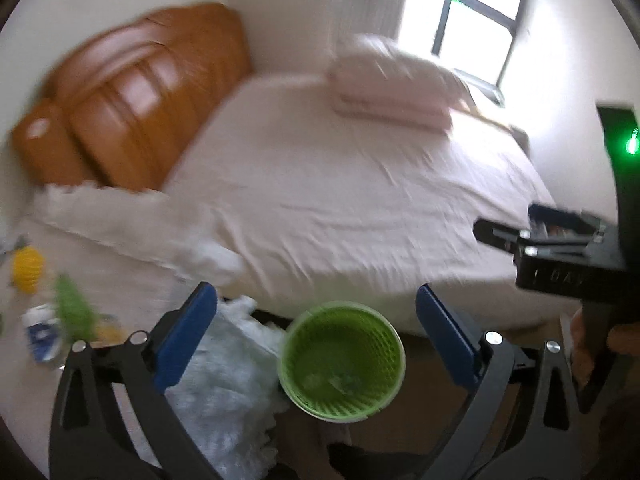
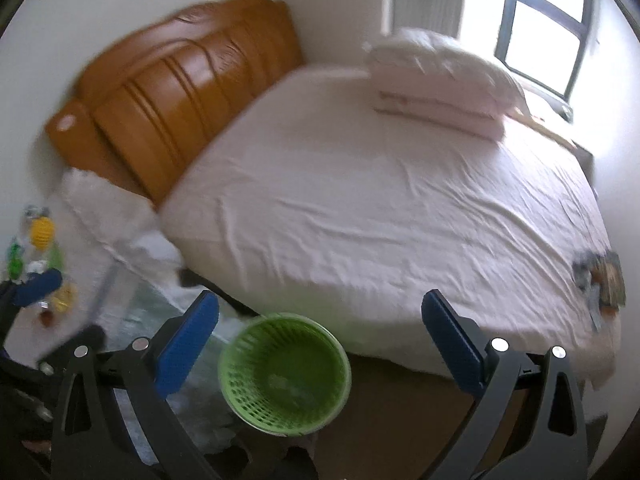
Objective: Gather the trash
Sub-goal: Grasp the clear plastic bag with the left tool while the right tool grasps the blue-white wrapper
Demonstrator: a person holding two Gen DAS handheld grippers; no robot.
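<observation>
A green mesh wastebasket (image 1: 342,360) stands on the floor by the bed and also shows in the right wrist view (image 2: 285,374); pale scraps lie at its bottom. My left gripper (image 1: 316,340) is open and empty above it. My right gripper (image 2: 320,340) is open and empty, also above the basket; its body shows in the left wrist view (image 1: 560,248). A crumpled wrapper (image 2: 600,280) lies on the bed's right edge. Small colourful items (image 1: 44,300) sit on the bedside surface at left; they also show in the right wrist view (image 2: 40,264).
A bed with a white sheet (image 2: 380,208), an orange-brown headboard (image 2: 180,88) and folded bedding (image 2: 440,84) fills the room. A clear plastic bag (image 1: 224,392) lies left of the basket. A window (image 2: 544,28) is at the back right.
</observation>
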